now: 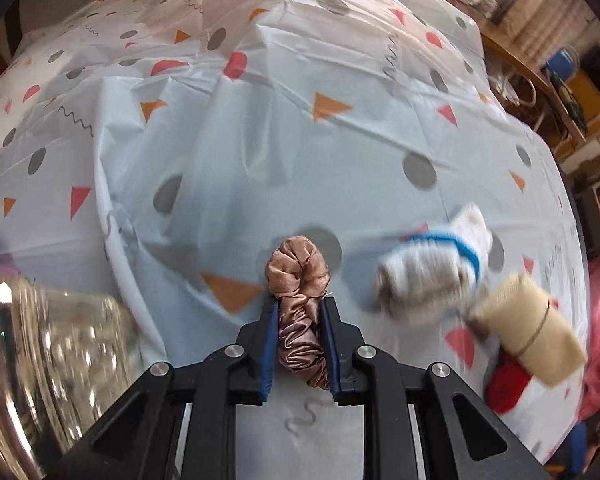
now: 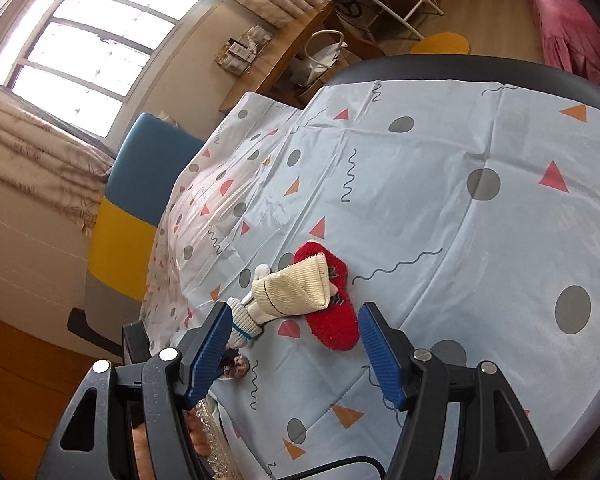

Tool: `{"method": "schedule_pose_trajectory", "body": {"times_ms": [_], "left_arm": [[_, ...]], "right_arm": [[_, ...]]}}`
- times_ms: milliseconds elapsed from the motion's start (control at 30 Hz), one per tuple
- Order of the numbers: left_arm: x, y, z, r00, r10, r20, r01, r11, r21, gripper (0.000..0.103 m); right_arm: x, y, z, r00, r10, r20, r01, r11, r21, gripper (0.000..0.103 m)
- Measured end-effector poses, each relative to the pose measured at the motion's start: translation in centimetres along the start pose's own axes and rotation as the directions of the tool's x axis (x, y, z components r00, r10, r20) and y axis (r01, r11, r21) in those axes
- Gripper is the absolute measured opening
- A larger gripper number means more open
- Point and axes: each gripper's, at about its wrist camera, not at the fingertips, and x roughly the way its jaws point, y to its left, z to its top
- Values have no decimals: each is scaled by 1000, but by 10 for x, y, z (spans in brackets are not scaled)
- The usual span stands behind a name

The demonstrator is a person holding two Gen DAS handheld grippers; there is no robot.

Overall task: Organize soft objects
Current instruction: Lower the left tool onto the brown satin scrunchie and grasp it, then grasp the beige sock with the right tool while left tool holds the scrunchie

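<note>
A patterned tablecloth [image 2: 440, 208] carries a red sock [image 2: 332, 328] and rolled socks [image 2: 292, 292].

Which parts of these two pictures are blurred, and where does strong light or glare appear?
Left wrist view: the white sock roll and beige roll are smeared by motion blur, while the brown scrunchie in the left claw is sharp; the glass bowl shows glare. Right wrist view: mostly sharp; the window is overexposed, and fisheye bends the table edge.
</note>
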Motion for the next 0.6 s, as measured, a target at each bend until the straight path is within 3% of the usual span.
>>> {"method": "schedule_pose_trajectory", "body": {"times_ms": [233, 367, 500, 600], "left_arm": [[-18, -16, -66, 999, -44, 9, 42, 989, 144, 20], [-29, -25, -109, 995, -52, 82, 26, 959, 283, 21], [-35, -21, -133, 987, -68, 144, 16, 942, 334, 21], [-36, -19, -134, 985, -89, 148, 34, 940, 339, 21]], "right_arm": [[7, 2, -3, 999, -7, -42, 6, 1000, -22, 66], [11, 7, -7, 998, -25, -66, 20, 998, -64, 66], [20, 29, -17, 991, -101, -92, 79, 973, -216, 66], [28, 58, -24, 979, -183, -86, 129, 894, -430, 66]]}}
